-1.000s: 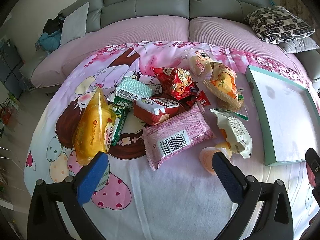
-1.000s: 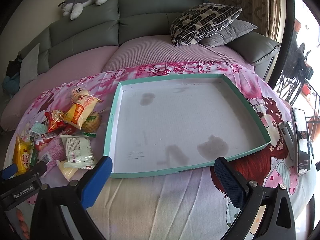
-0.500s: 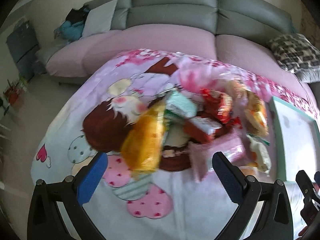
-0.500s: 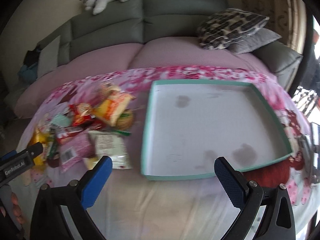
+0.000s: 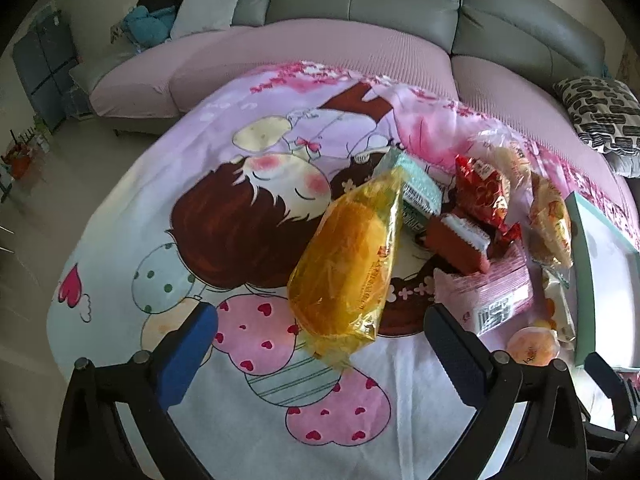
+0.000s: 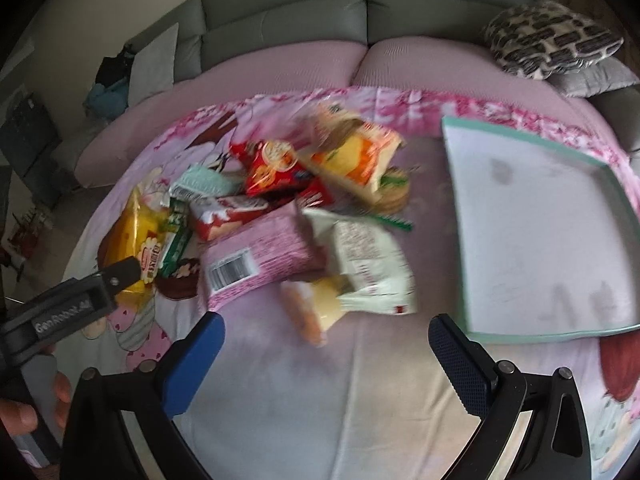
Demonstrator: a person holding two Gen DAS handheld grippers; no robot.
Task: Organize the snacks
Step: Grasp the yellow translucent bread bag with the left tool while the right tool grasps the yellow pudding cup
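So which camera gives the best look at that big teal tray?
The right wrist view: nearly the whole teal tray shows there, with nothing in it. The left wrist view catches only a sliver of the tray at its right edge.

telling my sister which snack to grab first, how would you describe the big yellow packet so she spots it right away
On the cartoon bedsheet spread before the grey sofa, snacks lie heaped left of the teal-rimmed tray. The yellow packet lies at the heap's left edge, straight ahead of the open left gripper. It alone is clear golden-yellow film, long and puffy, and bigger than the pink barcode packet beside it.
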